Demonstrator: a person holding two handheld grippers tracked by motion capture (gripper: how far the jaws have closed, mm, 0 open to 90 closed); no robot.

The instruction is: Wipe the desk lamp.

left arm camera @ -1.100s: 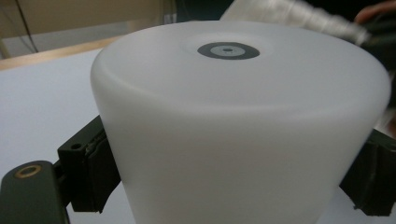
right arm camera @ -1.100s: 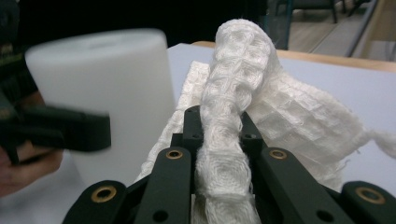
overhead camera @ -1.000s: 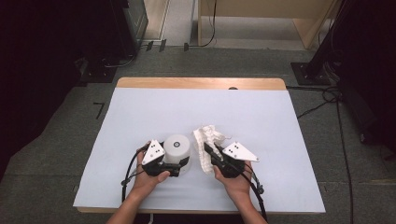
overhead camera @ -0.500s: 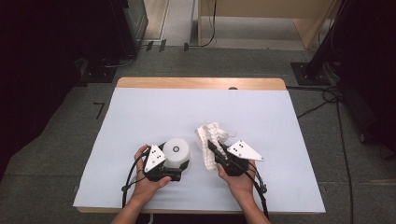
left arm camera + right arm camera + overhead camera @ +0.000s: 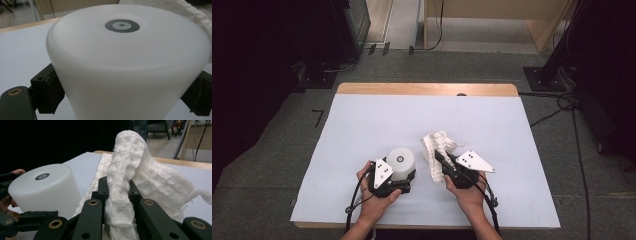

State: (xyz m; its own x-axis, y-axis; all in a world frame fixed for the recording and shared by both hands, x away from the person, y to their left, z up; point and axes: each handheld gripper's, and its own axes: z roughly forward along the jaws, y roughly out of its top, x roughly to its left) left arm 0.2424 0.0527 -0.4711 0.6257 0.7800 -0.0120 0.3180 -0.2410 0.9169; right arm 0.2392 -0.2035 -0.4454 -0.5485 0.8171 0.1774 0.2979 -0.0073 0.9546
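Observation:
A frosted white cup (image 5: 401, 161) stands upside down on the white table sheet (image 5: 412, 115), with a grey ring on its upturned base. My left gripper (image 5: 402, 173) has it between its jaws, low on the wall, and both pads (image 5: 50, 95) touch the cup (image 5: 125, 62). These jaws have just been closing on it. My right gripper (image 5: 438, 156) is shut on a fold of a white waffle-weave cloth (image 5: 439, 144). The cloth (image 5: 155, 182) bunches up over the fingers (image 5: 102, 187) and trails onto the table. The cup (image 5: 45, 187) sits just left of the cloth.
A wooden table edge (image 5: 427, 89) runs along the far side of the sheet. Dark equipment (image 5: 347, 25) and a stand base with cables (image 5: 547, 80) are on the floor beyond the table. Bare sheet lies to the far, left and right of both hands.
The left hand and the cup have slid slightly toward the near edge. The right hand and the cloth have stayed put.

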